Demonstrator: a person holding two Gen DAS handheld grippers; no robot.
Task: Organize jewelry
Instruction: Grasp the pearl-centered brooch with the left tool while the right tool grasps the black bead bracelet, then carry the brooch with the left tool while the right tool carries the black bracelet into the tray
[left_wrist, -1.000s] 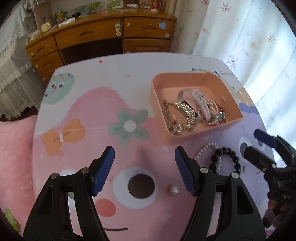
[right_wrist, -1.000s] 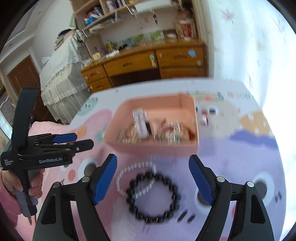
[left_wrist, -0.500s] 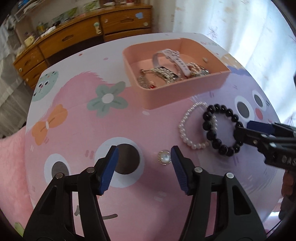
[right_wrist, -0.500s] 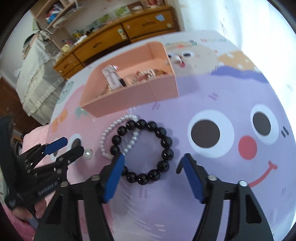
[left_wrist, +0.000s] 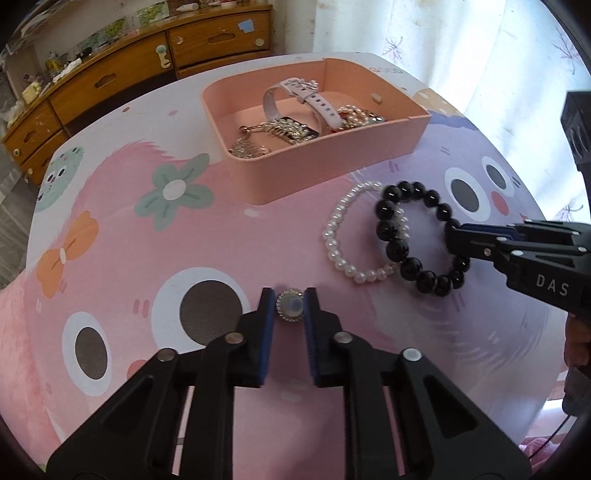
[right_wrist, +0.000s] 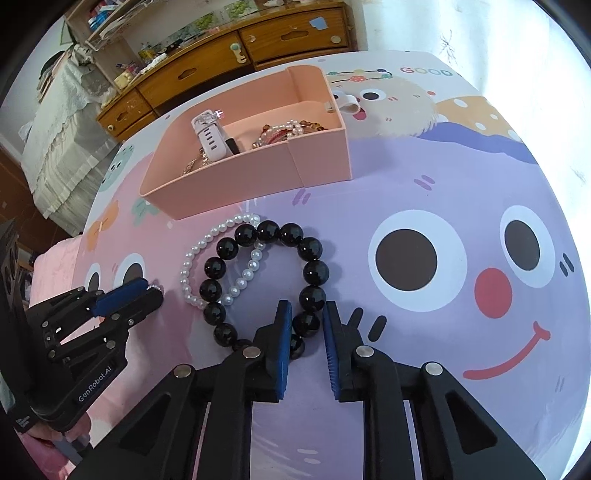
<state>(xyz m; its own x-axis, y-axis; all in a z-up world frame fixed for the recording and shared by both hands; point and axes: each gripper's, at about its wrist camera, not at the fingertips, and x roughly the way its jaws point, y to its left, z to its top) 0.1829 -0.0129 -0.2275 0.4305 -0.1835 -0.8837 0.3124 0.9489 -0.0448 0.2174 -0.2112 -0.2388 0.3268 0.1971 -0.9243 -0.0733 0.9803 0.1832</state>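
Two bracelets lie loose, one black-beaded and one pearl, one brooch, one pink tray holding perhaps five pieces.

A long wooden dresser with several drawers and pale knobs stands against the far wall, its top cluttered with small items. White sheer curtains printed with faint sprigs hang at the right, letting in bright daylight. A white lace-draped bed or cover sits left.
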